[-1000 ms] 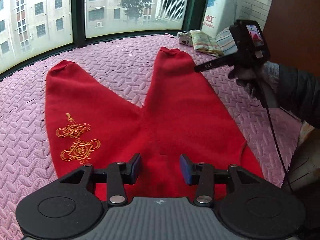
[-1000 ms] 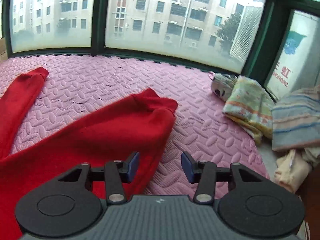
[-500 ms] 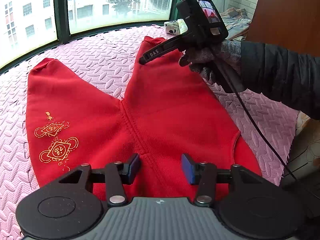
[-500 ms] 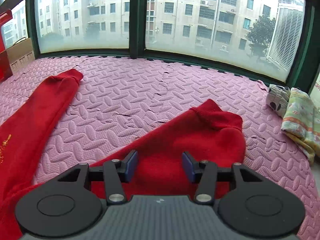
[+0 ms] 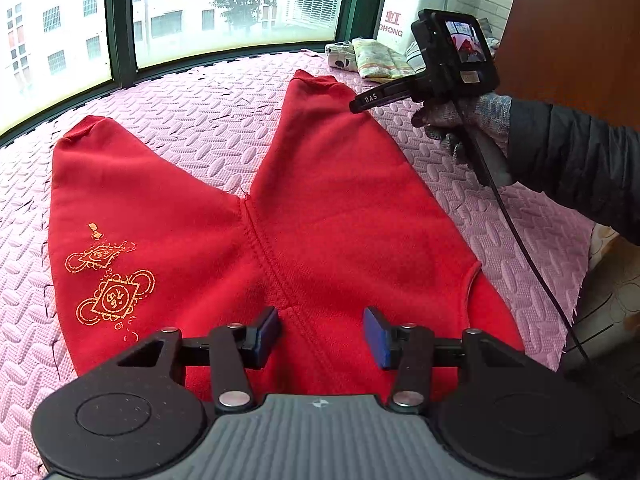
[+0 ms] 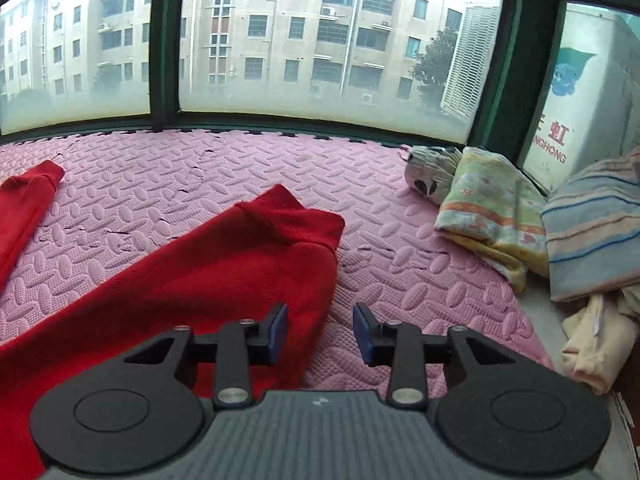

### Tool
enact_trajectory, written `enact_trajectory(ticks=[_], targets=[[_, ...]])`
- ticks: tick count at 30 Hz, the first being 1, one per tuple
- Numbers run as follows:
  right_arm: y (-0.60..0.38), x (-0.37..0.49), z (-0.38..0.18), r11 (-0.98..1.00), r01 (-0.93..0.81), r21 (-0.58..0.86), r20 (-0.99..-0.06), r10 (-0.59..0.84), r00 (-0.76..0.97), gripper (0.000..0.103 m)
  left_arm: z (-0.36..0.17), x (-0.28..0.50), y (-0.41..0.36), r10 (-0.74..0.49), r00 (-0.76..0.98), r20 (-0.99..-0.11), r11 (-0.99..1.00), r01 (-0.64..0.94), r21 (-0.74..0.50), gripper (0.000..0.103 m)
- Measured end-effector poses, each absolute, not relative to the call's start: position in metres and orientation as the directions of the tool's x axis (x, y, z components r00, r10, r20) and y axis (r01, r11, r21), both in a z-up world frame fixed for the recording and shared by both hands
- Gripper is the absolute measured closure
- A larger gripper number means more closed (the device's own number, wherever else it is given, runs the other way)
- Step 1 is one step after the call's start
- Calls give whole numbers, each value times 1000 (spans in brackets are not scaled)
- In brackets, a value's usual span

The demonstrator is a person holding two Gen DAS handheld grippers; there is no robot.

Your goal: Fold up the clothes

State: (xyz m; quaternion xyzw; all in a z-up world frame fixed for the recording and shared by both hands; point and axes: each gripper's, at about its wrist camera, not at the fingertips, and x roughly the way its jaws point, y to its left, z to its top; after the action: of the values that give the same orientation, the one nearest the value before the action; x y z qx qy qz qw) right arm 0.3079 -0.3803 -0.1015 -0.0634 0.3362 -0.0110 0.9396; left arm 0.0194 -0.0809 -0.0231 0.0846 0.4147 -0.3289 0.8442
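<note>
Red trousers [image 5: 312,216] with a gold emblem [image 5: 108,280] on the left leg lie spread flat on the pink foam mat [image 5: 200,120], legs pointing away in a V. My left gripper [image 5: 322,330] is open and empty, hovering over the waist end near the centre seam. My right gripper [image 6: 320,330] is open and empty above the outer edge of the right leg [image 6: 224,280], a little short of its cuff [image 6: 292,216]. The right gripper's body shows in the left wrist view [image 5: 452,60], held by a gloved hand.
Folded clothes lie at the mat's far right corner: a yellow patterned piece [image 6: 488,208], a blue striped piece [image 6: 596,224] and a cream piece [image 6: 596,340]. Windows [image 6: 320,40] line the far side. A cable [image 5: 532,264] hangs from the right gripper. A brown panel [image 5: 580,32] stands right.
The right gripper has swung back to the right, from over the middle of the right leg to its outer edge near the cuff. The left gripper has stayed over the waist.
</note>
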Motion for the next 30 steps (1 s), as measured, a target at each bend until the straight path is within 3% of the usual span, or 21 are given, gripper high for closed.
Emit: enact_trajectory(ticks=[3,5,10,22,30], targets=[[-361,314,-96,990,-113,-89,-622,33,782,65,-23,19,-82,-483,441,-757,771,624,-128,51],[-348,320,-96,986,-155,-54,-621,89,779,56,-24,18,-83,-480,442,-758,772,623,-126,51],[-326,332,-102,975,-220,-8,-620,168,767,52,-24,18,-84,-481,437,-760,772,623,-130,51],[-377,349,-115,996,-57,-67,-644,0,765,52,-18,12,-83,-485,442,-754,769,627,-127,49],[-400,331,-112,996,7,-83,-657,-61,751,52,-5,-9,-95,-541,422,-728,711,692,-127,43]])
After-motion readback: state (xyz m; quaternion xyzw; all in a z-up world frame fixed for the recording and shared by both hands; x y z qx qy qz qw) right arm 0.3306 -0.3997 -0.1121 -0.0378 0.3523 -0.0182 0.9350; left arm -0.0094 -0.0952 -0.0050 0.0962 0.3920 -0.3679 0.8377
